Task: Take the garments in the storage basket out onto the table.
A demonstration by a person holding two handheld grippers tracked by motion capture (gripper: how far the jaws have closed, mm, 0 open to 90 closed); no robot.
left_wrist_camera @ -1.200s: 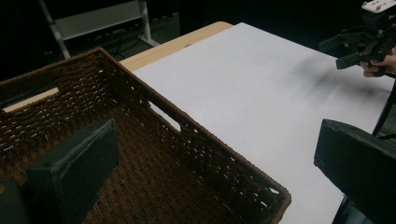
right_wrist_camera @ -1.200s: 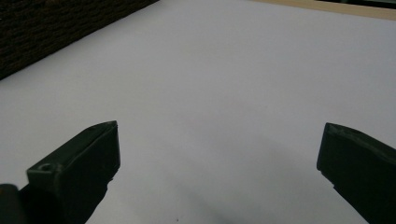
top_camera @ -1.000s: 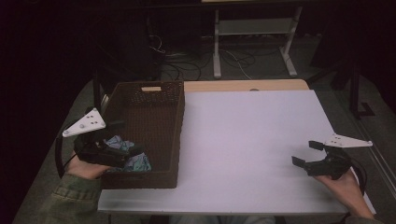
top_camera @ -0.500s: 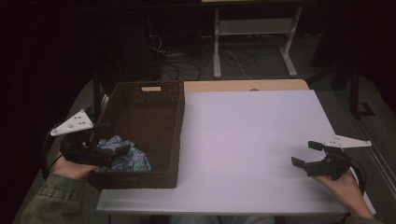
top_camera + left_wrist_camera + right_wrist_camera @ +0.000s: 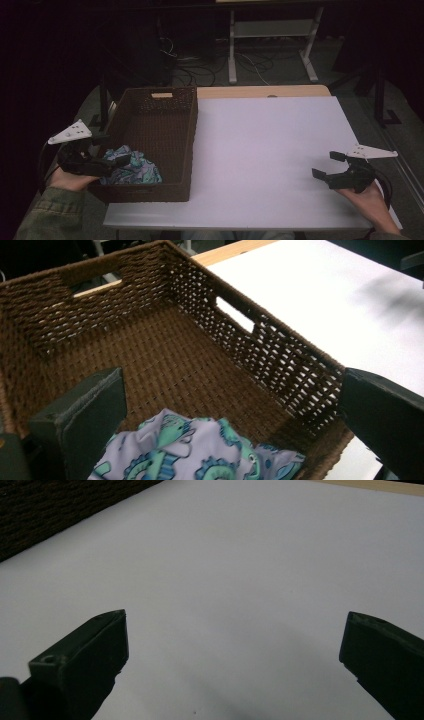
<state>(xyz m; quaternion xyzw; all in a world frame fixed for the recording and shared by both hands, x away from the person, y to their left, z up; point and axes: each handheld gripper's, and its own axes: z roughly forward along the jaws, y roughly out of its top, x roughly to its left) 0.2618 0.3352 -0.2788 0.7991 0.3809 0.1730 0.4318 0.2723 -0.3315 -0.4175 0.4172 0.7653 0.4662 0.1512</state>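
Two tools are in my hands: the left tool [image 5: 107,165] hangs wide open over the patterned cloth [image 5: 131,169], which lies bunched in the near end of the wicker basket [image 5: 190,145]. I should drop straight down onto a raised fold and close firmly, keeping clear of the basket wall beside it. My right tool [image 5: 327,167] waits open over the bare white surface [image 5: 265,150], well apart.
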